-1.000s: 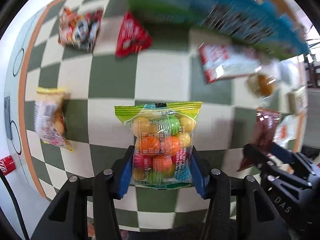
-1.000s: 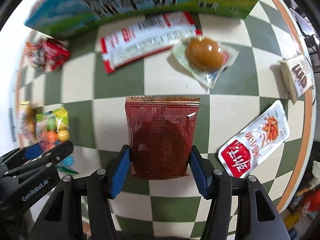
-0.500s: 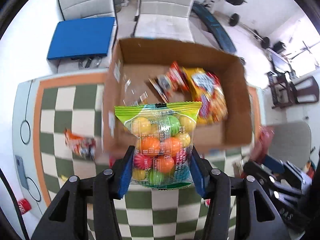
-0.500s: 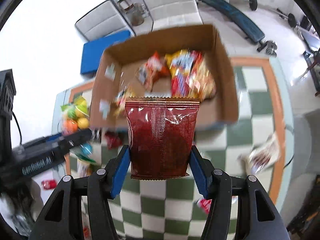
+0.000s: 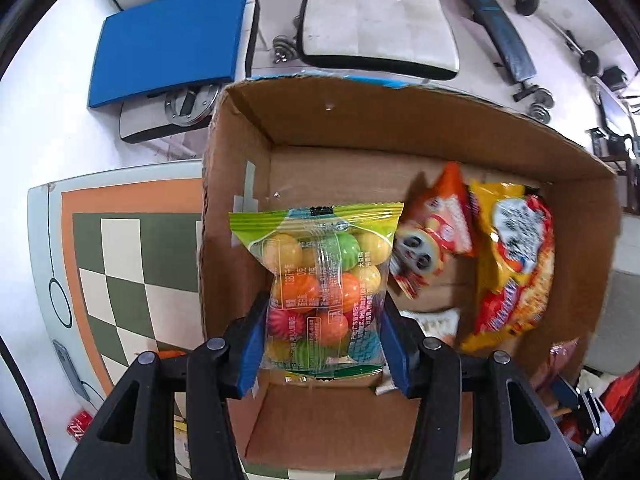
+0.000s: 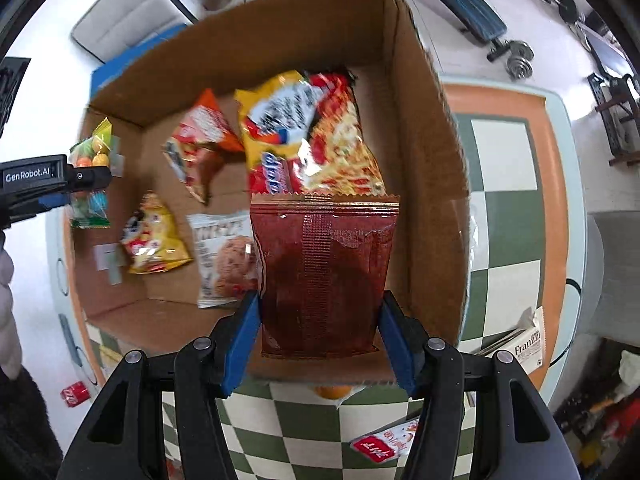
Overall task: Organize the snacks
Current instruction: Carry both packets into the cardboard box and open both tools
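Left wrist view, my left gripper (image 5: 322,336) jaws clamp a crinkly clear candy bag (image 5: 320,288) over the cardboard box (image 5: 360,128), my right gripper (image 6: 318,338) jaws pinch a flat glossy dark-red packet (image 6: 320,272).

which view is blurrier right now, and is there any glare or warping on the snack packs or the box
Right wrist view: slightly softer, the cardboard box rim and the noodle pack look smeared, while the held dark red pouch stays sharp with small glints. Left wrist view: crisper; the candy ball bag shows bright glare streaks on its clear film. Both views: fisheye bends the box walls and the checkered table.
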The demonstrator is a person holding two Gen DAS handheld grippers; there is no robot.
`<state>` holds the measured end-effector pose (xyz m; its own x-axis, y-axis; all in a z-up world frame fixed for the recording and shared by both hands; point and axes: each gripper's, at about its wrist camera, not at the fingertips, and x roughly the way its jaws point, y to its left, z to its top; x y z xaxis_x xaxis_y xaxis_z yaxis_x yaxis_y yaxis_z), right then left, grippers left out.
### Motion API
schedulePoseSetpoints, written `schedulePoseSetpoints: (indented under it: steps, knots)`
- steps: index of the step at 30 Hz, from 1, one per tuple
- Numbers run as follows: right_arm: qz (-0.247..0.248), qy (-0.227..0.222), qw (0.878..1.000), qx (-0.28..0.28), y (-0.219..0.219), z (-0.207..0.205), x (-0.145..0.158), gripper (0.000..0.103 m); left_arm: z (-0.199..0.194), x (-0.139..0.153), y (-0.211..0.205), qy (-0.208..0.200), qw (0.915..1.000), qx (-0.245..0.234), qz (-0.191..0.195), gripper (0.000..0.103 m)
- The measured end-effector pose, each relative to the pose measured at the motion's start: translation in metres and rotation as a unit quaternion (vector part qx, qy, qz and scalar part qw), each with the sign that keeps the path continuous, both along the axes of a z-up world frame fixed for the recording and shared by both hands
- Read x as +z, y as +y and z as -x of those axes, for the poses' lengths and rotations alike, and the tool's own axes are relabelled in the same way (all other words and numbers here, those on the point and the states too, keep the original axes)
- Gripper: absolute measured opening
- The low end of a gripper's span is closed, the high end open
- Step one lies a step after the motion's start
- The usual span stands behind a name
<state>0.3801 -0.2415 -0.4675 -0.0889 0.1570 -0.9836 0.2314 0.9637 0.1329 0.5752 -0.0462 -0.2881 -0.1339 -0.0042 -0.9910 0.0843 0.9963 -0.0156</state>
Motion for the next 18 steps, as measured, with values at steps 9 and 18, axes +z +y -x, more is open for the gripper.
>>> schedulePoseSetpoints:
  steps: [9, 18]
  knots:
    - [0.004, 0.037, 0.999, -0.013, -0.006, -0.002, -0.024, 0.088, -0.006, -0.014, 0.002, 0.012, 0.9998, 0.008, 0.012, 0.068]
    - [0.005, 0.016, 1.000, -0.016, 0.001, -0.005, -0.009, 0.095, 0.005, 0.016, 0.000, -0.023, 0.9992, -0.002, 0.032, 0.091]
